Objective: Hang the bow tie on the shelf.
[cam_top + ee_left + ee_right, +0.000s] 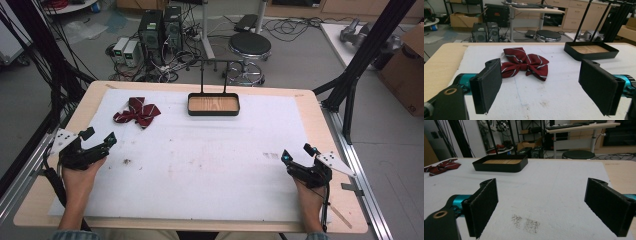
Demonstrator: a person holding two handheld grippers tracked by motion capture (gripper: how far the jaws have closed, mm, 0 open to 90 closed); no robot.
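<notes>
A dark red bow tie (137,111) with thin white stripes lies on the white mat at the back left; the left gripper view has the bow tie (525,63) straight ahead of the jaws. My left gripper (98,136) rests near the mat's left edge, open and empty, a short way in front of the bow tie. A black tray (213,104) with a wooden floor and a tall wire handle stands at the back centre. My right gripper (296,152) sits open and empty near the right edge, with the tray (500,162) far off to its upper left.
The white mat (200,155) covers most of a wooden table (320,125). Dark smudges (526,222) mark the mat near the right gripper. Behind the table are a stool (249,46), computers and cables on the floor. Black frame posts (365,55) rise at the right.
</notes>
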